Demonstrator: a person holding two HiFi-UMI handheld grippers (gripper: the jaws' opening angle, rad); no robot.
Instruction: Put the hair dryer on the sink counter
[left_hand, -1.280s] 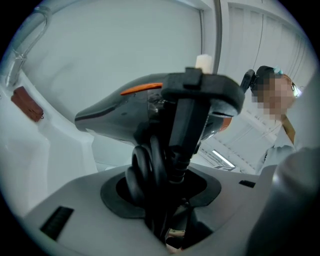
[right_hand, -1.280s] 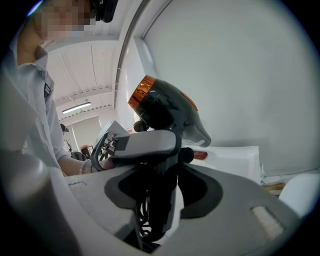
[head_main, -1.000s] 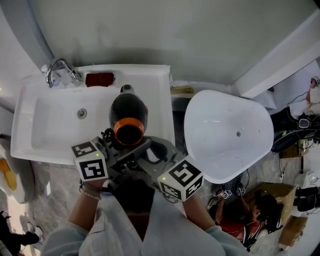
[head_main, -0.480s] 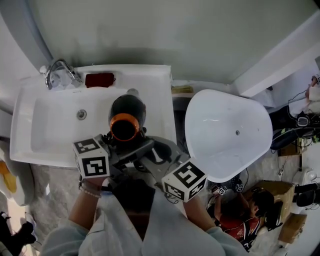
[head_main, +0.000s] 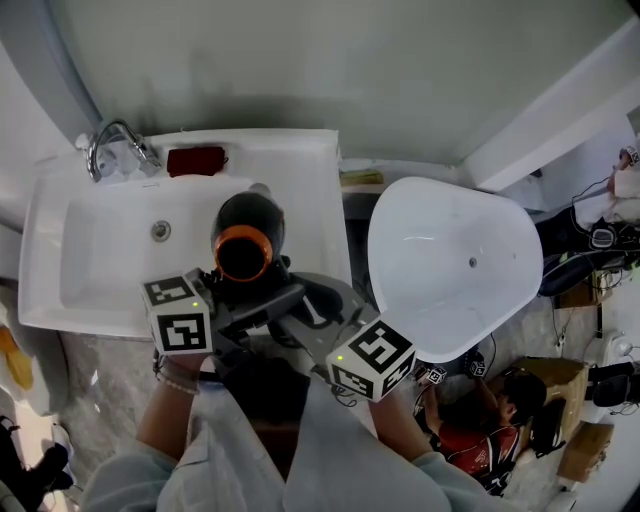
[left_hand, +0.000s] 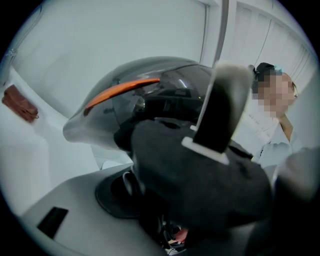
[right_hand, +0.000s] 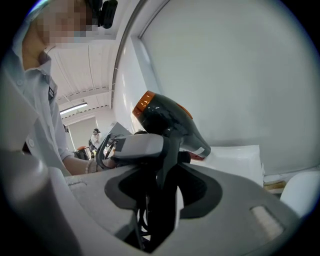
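Observation:
The black hair dryer (head_main: 245, 235) with an orange ring hangs over the right part of the white sink counter (head_main: 305, 165), nozzle toward the wall. Both grippers reach in from below to its handle. My right gripper (head_main: 300, 302) is shut on the handle, which runs down between its jaws (right_hand: 160, 200). My left gripper (head_main: 262, 296) has the dark handle between its jaws (left_hand: 190, 190), and they have just been opening. Whether its pads still press cannot be seen. The dryer body (left_hand: 145, 97) fills the left gripper view and stands tilted (right_hand: 170, 120) in the right gripper view.
The sink basin (head_main: 100, 250) has a chrome faucet (head_main: 115, 145) at its back left and a red item (head_main: 196, 160) on the back ledge. A large white tub (head_main: 450, 265) stands right of the sink. A person (head_main: 480, 440) and boxes are on the floor at the lower right.
The hair dryer has shifted a little to the left, its orange ring now nearer the basin. Both grippers have stayed about where they were.

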